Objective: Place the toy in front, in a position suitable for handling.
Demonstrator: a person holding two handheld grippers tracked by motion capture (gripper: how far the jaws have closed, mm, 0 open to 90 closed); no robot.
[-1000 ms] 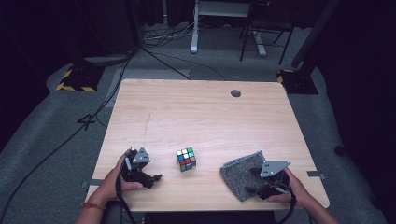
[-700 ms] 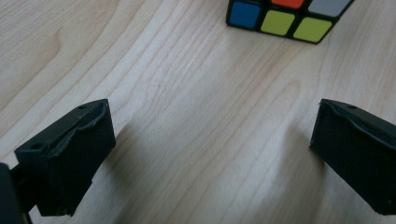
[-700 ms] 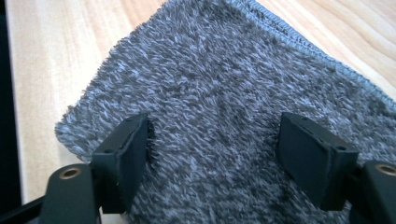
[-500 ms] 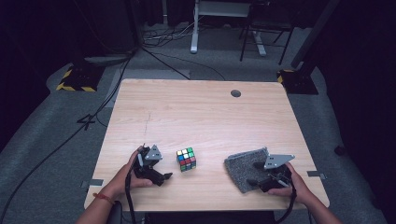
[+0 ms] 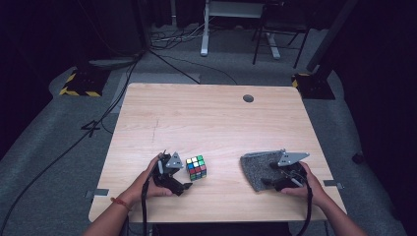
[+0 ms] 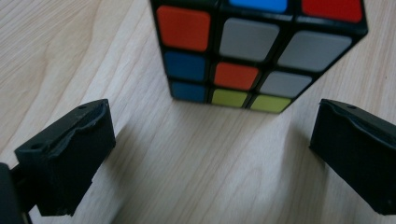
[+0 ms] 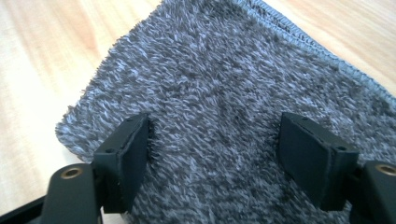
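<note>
1. A person works a wooden table [image 5: 211,118] with two handheld tongs; the left gripper [image 5: 183,183] sits near the front edge, its jaws spread wide and empty, aimed at a puzzle cube [image 5: 196,167] just beside it at about 1 o'clock.

2. In the left gripper view, the puzzle cube [image 6: 254,51] stands flat on the wood at 12 o'clock, just beyond the jaw tips and not yet between them, one vertical edge turned somewhat toward the camera.

3. The cube looks light, rigid and smooth-faced; its glossy tiles may well slip under a light pinch. A hold on two opposite flat faces, at mid-height, seems safest; a grip across corners would likely twist it out or turn a layer.

4. At 3 o'clock from the cube, well apart, a grey cloth [image 5: 258,169] lies flat near the front right of the table, with the right gripper [image 5: 268,181] over its near part.

5. In the right gripper view, the grey cloth [image 7: 224,84] shows a fluffy pile and stitched hem; the jaws stand spread, tips down at the pile, pinching nothing.

6. The cloth appears soft, limp and light: it would probably bunch and drape, so a pinch at the hem or a corner suits it best.
</note>
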